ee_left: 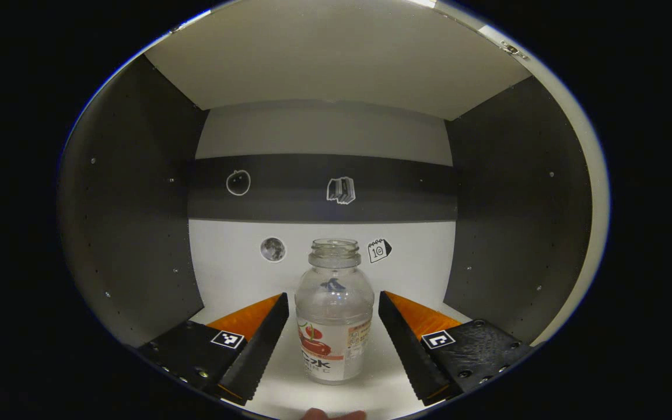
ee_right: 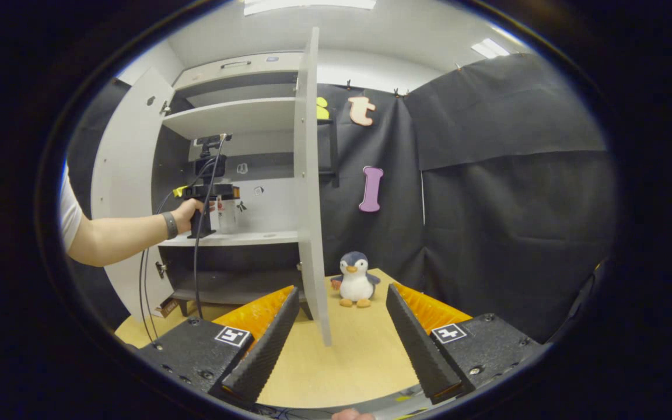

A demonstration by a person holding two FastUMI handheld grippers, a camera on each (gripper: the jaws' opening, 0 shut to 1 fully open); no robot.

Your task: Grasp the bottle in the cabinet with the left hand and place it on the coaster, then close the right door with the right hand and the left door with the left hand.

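Your left gripper (ee_left: 333, 315) fingers sit wide either side of the bottle (ee_left: 334, 312) at lower centre, on the cabinet shelf (ee_left: 237, 274). Grasp step: close on it next. Right gripper (ee_right: 342, 318) fingers are wide, empty, over the worktop (ee_right: 347, 361).

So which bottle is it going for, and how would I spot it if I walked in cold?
Find the white cabinet with both doors open, then its middle shelf. The bottle stands there upright between the left gripper's open fingers: clear, uncapped, apparently empty, with a red and white label low on its body. It is the one loose thing on that shelf; the small pictures behind it are stickers on the back wall.
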